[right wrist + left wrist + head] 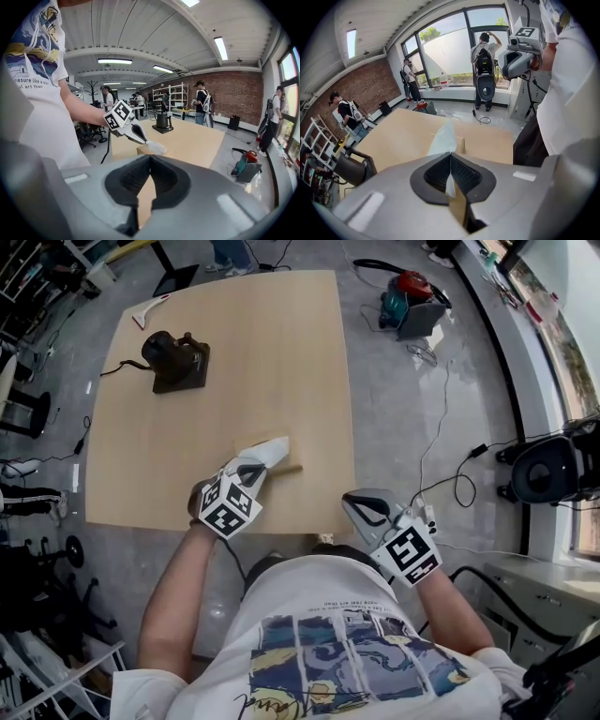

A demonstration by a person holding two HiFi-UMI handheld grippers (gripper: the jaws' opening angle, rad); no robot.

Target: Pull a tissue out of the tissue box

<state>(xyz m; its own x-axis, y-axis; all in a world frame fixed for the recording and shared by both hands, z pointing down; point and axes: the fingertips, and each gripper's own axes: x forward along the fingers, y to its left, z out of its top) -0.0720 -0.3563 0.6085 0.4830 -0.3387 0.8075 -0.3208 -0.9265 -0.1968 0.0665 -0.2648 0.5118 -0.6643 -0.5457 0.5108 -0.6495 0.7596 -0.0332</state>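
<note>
Pinching one tissue (267,451): left hand-held gripper (253,469)

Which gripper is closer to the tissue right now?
Left. The left gripper is shut on the tissue above the table; the right gripper hangs apart, by the table's near corner.

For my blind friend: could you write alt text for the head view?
Seen from above, the left gripper pinches a white tissue over a wooden table. The right gripper is shut and empty off the table's corner. A kettle stands farther off.
</note>
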